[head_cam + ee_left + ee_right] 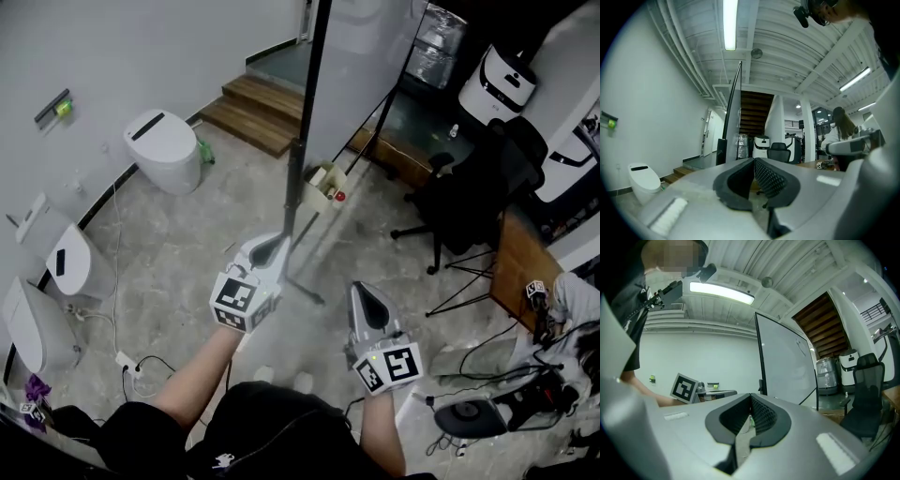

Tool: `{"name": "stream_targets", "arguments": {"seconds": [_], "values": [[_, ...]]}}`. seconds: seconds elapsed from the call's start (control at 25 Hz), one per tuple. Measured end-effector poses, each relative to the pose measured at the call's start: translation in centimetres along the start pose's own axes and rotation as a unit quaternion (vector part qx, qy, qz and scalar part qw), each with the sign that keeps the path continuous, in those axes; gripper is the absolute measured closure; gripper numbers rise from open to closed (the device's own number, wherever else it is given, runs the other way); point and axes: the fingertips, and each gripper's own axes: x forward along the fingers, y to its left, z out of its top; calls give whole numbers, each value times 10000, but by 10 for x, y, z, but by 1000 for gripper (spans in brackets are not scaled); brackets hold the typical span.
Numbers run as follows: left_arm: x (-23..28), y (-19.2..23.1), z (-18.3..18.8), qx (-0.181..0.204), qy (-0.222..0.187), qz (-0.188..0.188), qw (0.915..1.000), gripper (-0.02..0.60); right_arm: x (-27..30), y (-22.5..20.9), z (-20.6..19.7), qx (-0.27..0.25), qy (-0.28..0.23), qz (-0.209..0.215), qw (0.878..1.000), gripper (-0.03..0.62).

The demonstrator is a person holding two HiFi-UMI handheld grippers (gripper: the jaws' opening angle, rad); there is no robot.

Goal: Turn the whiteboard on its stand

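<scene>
The whiteboard [361,75] stands on its black stand, seen almost edge-on from above; its dark side edge [305,122] runs down to the floor. My left gripper [273,247] is level right at that edge, shut with nothing between its fingers. In the left gripper view the board's thin edge [732,117] rises just left of the left gripper [753,160]. My right gripper [366,292] hangs to the right, apart from the board, shut and empty. The right gripper view has the board's white face [787,366] beyond the right gripper [751,397].
Toilets [164,150] [70,262] line the left wall. Wooden steps [258,108] lie behind the board. A small box with bottles [325,183] sits at the stand's foot. A black office chair [459,202] and a wooden desk [520,267] are at right; cables [127,361] cross the floor.
</scene>
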Motion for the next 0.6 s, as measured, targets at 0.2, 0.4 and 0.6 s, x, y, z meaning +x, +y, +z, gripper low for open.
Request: {"name": "stream_targets", "arguments": {"seconds": [0.2, 0.4, 0.6], "values": [[27, 25, 12, 185, -26, 244, 9995, 541, -3, -14, -1, 5, 19, -62, 10000, 585], [56, 54, 18, 386, -4, 391, 9985, 527, -1, -21, 0, -20, 45, -142, 9999, 585], [91, 69, 18, 519, 111, 424, 9977, 475, -1, -35, 0, -23, 102, -239, 9997, 585]]}}
